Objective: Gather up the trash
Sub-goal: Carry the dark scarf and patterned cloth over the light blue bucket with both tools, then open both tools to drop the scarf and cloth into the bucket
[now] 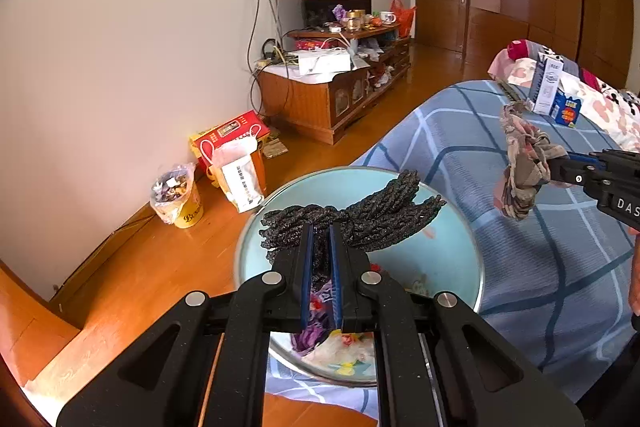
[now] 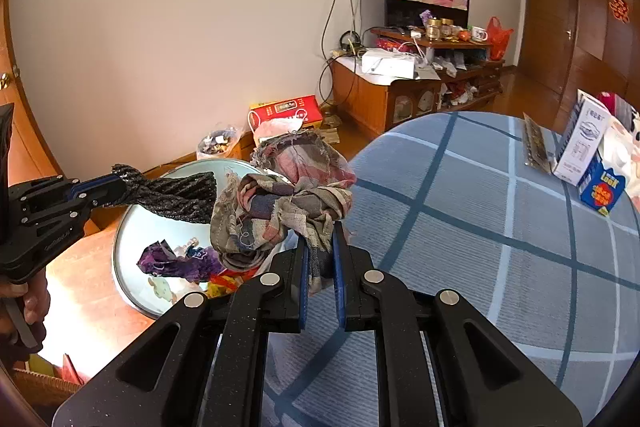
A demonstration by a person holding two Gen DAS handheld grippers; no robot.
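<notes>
My left gripper (image 1: 320, 231) is shut on a bundle of dark braided rope (image 1: 372, 215) and holds it over a pale blue round basin (image 1: 256, 251) on the floor by the bed. The basin holds purple and flowered scraps (image 2: 176, 261). My right gripper (image 2: 320, 233) is shut on a knotted plaid rag (image 2: 280, 203) and holds it above the bed's edge, beside the basin (image 2: 132, 231). In the left wrist view the right gripper (image 1: 560, 167) and the rag (image 1: 524, 163) hang at the right. In the right wrist view the left gripper (image 2: 116, 187) and the rope (image 2: 176, 197) show at the left.
A bed with a blue checked cover (image 2: 480, 227) fills the right; a white carton (image 2: 580, 143) and a blue box (image 2: 602, 191) stand on it. A bagged yellow bucket (image 1: 178, 197), a white bag (image 1: 240, 175) and a red box (image 1: 228, 135) sit by the wall. A cluttered wooden cabinet (image 1: 320, 99) stands behind.
</notes>
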